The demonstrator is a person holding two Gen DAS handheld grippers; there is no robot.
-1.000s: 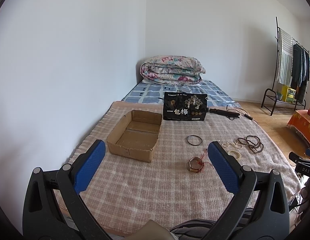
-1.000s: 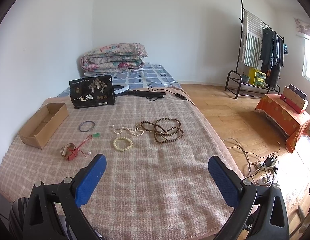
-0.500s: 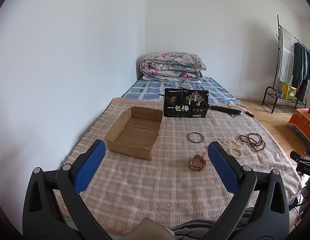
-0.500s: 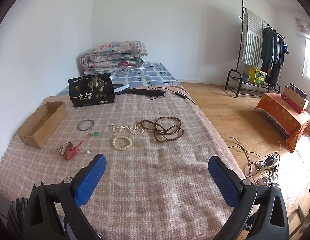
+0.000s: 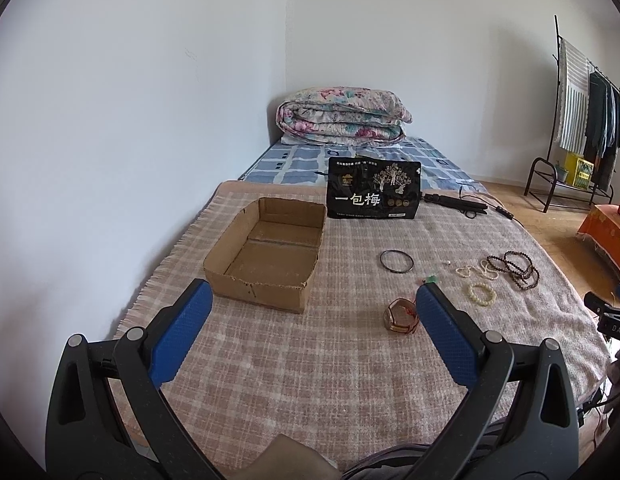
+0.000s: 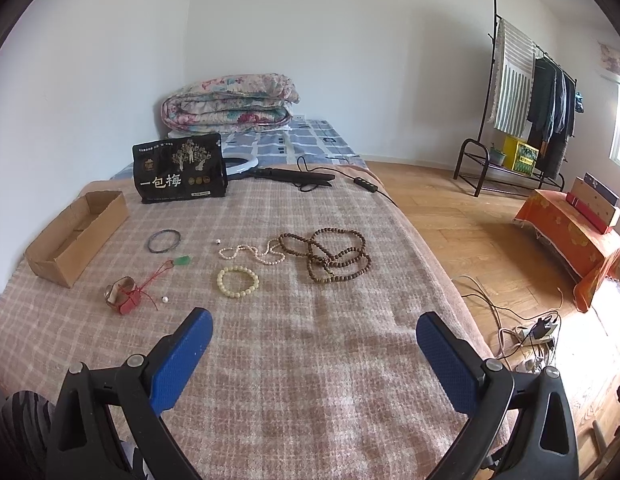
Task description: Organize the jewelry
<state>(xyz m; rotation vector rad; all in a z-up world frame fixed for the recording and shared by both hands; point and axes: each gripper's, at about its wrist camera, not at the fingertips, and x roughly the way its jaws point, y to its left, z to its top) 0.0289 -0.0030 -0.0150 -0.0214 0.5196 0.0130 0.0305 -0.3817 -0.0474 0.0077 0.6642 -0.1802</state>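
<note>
A: What's furthest left on the pink-and-beige checked blanket?

B: An open, shallow brown cardboard box, with nothing inside. Behind it, a little to the right, a black printed pouch with white characters stands upright.

A: And the jewelry?

B: All loose on the blanket, none in the box. Nearest the box lies a thin dark bangle. In front of that sit a brownish bangle tangled with red cord and a small green pendant on the same cord. Next comes a cream beaded bracelet, with a pale pearl-like strand just behind it. Rightmost is a long brown wooden bead necklace, coiled in loops, touching the pearl strand's end.

A: The tongs?

B: The left gripper is released, blue pads wide apart, hovering over the near blanket and grasping nothing. The right gripper is likewise spread and empty, well short of the beads.
</note>
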